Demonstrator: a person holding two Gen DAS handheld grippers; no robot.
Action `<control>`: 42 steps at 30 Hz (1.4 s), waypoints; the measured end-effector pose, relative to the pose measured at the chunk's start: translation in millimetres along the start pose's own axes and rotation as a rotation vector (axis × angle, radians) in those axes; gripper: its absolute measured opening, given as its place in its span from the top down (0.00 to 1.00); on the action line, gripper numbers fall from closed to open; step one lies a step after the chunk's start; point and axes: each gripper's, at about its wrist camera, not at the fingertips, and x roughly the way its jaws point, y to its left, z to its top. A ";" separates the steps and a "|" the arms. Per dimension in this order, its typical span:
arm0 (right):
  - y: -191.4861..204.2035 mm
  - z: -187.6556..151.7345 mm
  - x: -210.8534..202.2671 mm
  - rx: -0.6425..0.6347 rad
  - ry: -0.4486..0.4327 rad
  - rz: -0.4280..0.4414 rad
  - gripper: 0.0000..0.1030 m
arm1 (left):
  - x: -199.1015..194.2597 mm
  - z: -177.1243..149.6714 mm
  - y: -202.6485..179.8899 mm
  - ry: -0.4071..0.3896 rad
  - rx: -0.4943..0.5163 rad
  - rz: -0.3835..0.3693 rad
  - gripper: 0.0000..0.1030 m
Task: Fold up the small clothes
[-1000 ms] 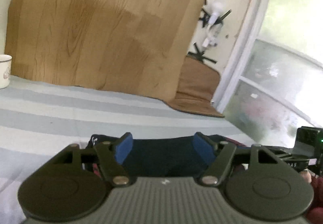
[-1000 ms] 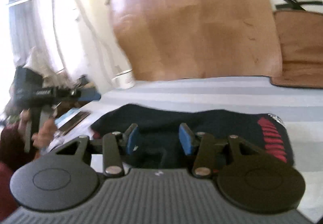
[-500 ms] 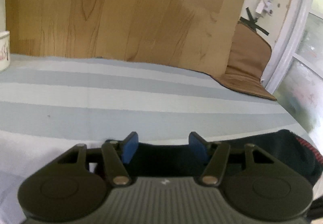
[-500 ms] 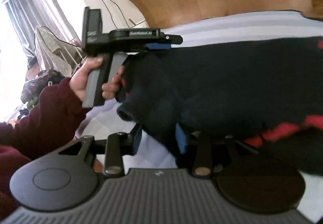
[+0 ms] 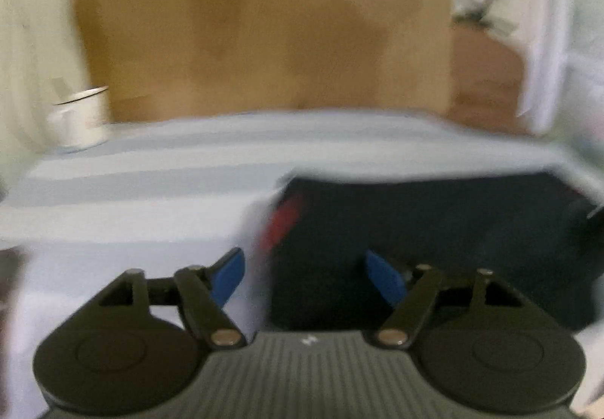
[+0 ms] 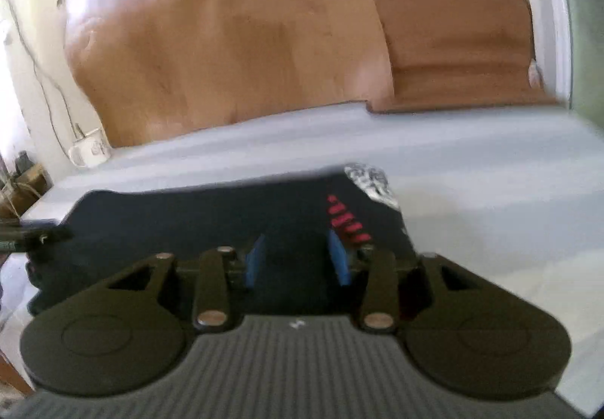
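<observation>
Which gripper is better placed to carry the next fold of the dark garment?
Right. The right gripper has the dark garment bunched between its pads, while the left gripper is opening over the edge, gripping nothing.

The dark garment [image 6: 196,215], hanging lifted half a second ago, now lies flat on the striped surface [image 6: 472,162]; the left tongs [image 5: 305,273] are opening over its edge.

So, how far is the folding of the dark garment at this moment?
Done: the garment lies doubled on the striped sheet, red marks on top. In hand: the right claw grips a bunched fold between its pads, while the left claw is opening, its pads off the cloth at the garment's edge. Left: releasing the right side and perhaps another fold; blur hides how neat it is.
</observation>
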 end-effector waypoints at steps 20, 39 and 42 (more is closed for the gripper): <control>-70.4 -21.4 -61.3 0.493 -0.121 0.118 0.16 | -18.7 46.8 -12.5 -0.081 -0.196 -0.340 0.08; -40.4 -15.5 -19.0 0.575 0.038 0.166 0.76 | 36.7 19.2 -117.0 0.004 0.146 -0.275 0.15; -3.5 9.5 -33.8 0.405 -0.010 0.217 0.77 | 21.5 29.2 -91.7 -0.013 0.036 -0.374 0.14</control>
